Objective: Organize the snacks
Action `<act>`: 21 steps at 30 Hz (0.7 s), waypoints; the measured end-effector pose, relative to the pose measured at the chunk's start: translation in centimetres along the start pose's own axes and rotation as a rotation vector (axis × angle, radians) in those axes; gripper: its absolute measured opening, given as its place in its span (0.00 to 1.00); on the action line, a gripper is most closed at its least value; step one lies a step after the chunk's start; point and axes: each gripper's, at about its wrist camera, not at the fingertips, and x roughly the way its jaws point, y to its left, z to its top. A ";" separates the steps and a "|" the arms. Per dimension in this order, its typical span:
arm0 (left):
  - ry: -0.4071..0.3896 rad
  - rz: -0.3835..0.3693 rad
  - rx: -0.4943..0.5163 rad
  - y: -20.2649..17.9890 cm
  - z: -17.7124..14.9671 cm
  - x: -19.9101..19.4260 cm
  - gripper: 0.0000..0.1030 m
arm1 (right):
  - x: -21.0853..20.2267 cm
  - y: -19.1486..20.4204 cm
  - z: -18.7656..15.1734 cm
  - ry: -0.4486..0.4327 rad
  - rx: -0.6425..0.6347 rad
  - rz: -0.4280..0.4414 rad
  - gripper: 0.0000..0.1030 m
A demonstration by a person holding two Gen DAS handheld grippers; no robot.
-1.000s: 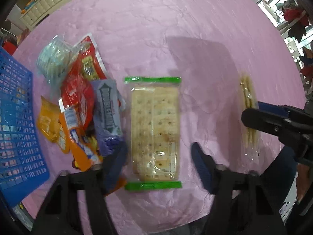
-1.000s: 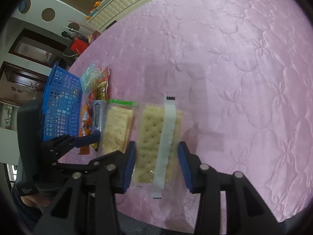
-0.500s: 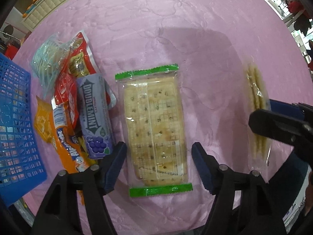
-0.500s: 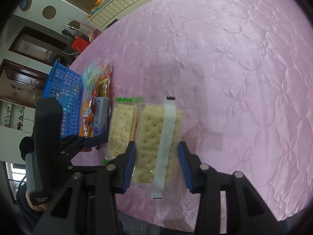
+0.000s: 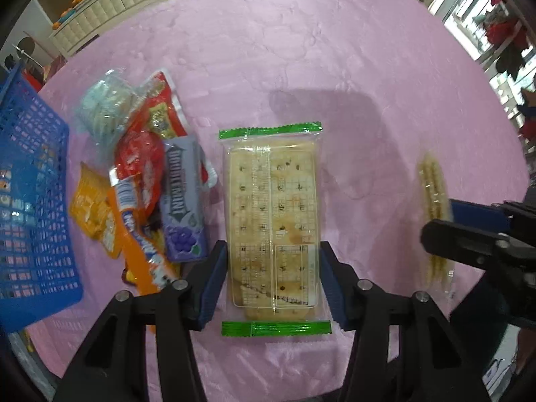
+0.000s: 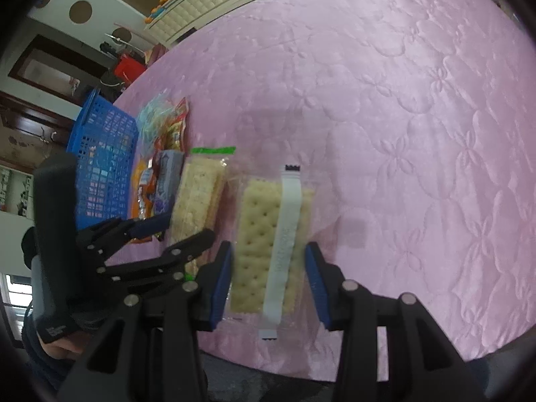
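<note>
While the blue plastic mesh basket [image 5: 30,201] sits at the far left of the pink quilted tabletop [image 5: 301,50], a heap of small snacks lies just to its right: a clear bag of pale round biscuits [image 5: 104,107], a red foil packet [image 5: 147,140], orange wrappers [image 5: 97,214] and a purple Doublemint gum pack [image 5: 181,201]. Next to these, the left gripper [image 5: 273,284] has its blue pads touching both long sides of the green-edged clear cracker pack [image 5: 271,221], which lies flat. Further right, the right gripper [image 6: 268,284] straddles the near end of a clear cracker pack with a white seam strip [image 6: 271,244], its pads close beside the wrapper; whether they press it I cannot tell.
</note>
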 end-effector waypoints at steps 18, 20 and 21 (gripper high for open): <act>-0.227 -0.062 -0.124 9.6 -3.9 -9.3 0.49 | -4.4 12.1 -1.0 -0.096 -0.123 0.012 0.46; -0.249 -0.056 -0.136 10.9 -4.5 -10.5 0.49 | -4.6 14.0 -0.9 -0.110 -0.165 -0.005 0.46; -0.259 -0.054 -0.137 11.3 -4.8 -11.2 0.49 | -4.7 14.7 -0.9 -0.117 -0.179 -0.010 0.46</act>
